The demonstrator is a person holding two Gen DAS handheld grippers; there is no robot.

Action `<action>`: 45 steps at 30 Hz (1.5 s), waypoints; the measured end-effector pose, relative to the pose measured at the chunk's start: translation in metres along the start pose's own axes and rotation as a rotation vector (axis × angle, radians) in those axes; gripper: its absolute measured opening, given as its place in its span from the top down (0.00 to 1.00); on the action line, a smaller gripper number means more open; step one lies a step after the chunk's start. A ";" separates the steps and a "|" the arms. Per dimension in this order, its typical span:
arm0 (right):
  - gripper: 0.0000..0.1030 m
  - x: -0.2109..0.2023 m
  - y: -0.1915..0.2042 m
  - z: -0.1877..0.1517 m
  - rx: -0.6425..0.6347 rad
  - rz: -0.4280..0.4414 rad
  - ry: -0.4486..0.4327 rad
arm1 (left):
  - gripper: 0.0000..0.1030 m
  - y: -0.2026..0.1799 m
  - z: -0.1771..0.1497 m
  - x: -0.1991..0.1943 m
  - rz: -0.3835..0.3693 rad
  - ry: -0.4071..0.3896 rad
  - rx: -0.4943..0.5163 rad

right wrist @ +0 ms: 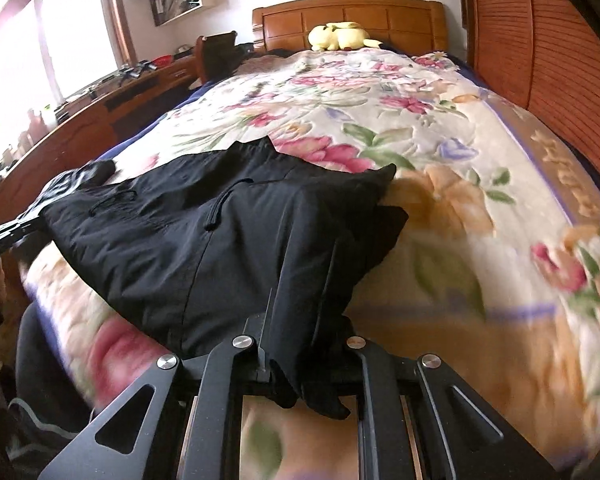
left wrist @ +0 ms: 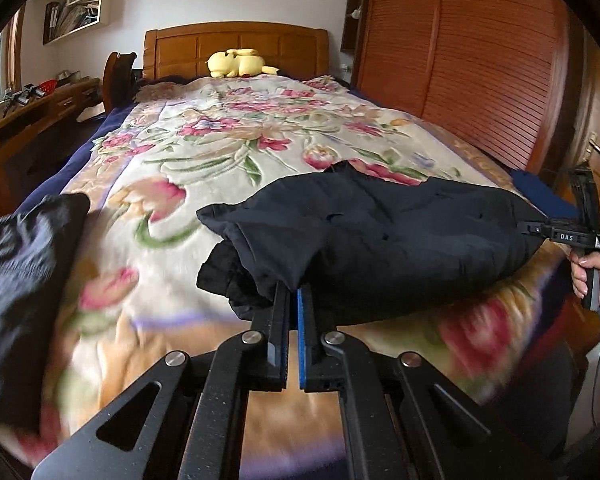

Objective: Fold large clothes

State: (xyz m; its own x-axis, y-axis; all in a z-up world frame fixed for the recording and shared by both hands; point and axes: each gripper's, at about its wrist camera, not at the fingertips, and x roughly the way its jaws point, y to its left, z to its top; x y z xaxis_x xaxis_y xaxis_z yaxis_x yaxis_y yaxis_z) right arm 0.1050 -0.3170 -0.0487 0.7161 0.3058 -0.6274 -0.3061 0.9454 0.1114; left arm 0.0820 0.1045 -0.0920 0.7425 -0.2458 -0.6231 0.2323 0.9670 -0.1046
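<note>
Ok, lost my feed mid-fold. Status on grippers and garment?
Left gripper shut on black garment. Right gripper shut on its other end. Second dark garment lies left, apart.

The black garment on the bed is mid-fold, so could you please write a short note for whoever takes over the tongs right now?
Left tongs: shut on the near-left edge of the black garment.
Right tongs: shut on its near-right edge, cloth bunched between the fingers.
Garment: lifted along its near edge, the rest lying across the foot of the floral bedspread. A second dark garment lies to the left.
Done: both near corners gripped.
Left: carry the edge over, lay it flat, let go.
</note>
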 end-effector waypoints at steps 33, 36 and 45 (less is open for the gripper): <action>0.50 0.070 0.083 0.001 -0.096 -0.108 0.122 | 0.97 -0.015 -0.054 -0.007 0.035 0.091 -0.033; 0.50 0.083 0.077 -0.008 -0.060 -0.067 0.102 | 0.97 -0.016 -0.055 -0.006 0.036 0.092 -0.036; 0.50 0.064 0.102 -0.002 -0.093 -0.160 0.077 | 0.97 -0.014 -0.060 -0.001 0.039 0.104 -0.056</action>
State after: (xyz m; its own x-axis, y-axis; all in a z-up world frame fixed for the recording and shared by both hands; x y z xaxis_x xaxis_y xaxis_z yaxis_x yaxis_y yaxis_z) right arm 0.1181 -0.2018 -0.0790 0.7114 0.1399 -0.6888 -0.2514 0.9658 -0.0634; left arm 0.0401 0.0948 -0.1361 0.6805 -0.2028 -0.7041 0.1674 0.9786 -0.1200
